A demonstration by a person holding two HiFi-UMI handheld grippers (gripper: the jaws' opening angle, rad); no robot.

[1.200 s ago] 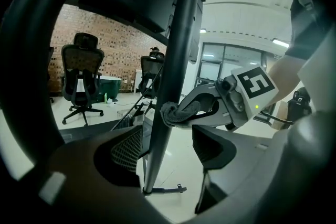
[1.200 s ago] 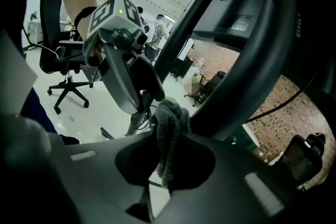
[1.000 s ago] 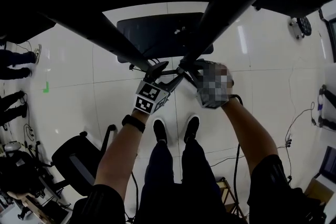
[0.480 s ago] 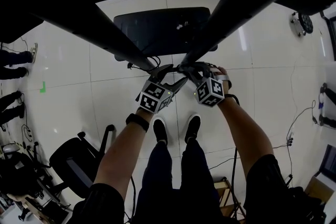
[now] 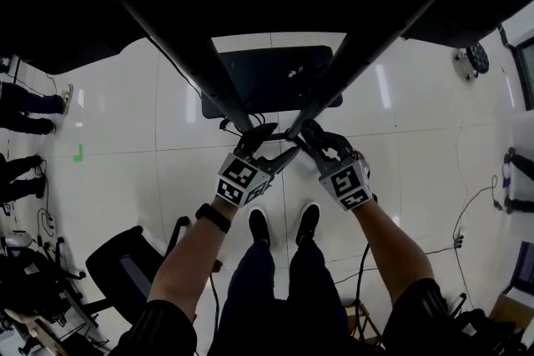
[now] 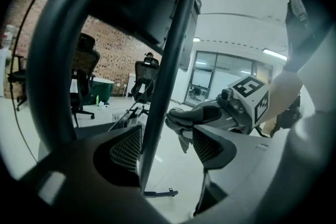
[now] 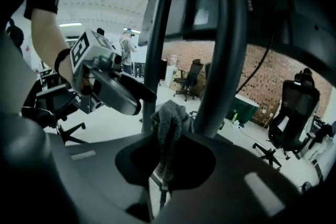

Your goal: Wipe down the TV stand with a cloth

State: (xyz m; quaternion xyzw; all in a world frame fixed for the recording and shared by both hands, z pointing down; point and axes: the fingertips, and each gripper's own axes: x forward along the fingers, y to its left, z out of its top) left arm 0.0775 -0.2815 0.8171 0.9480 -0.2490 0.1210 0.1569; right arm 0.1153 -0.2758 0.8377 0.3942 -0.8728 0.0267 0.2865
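The TV stand's two dark poles [image 5: 196, 54] [image 5: 359, 46] slant down and meet above its dark base plate [image 5: 267, 71] on the white floor. My left gripper [image 5: 269, 144] is open with one pole [image 6: 164, 102] passing between its jaws; there is a gap on the right side. The right gripper [image 5: 302, 132] is just beside it, shut on a grey fuzzy cloth [image 7: 169, 123] that rests against the other pole [image 7: 223, 60]. From the left gripper view the right gripper [image 6: 210, 113] and the bunched cloth [image 6: 178, 120] sit right next to the pole.
My shoes [image 5: 259, 225] stand just behind the poles. A black office chair [image 5: 125, 263] is at the lower left, cables [image 5: 476, 196] trail on the floor at right, and people's legs [image 5: 25, 104] show at the far left. More chairs [image 7: 294, 107] stand by a brick wall.
Both grippers sit lower in the head view and closer together. The right gripper has turned so its marker cube faces up. The poles look steeper as the head camera shifted.
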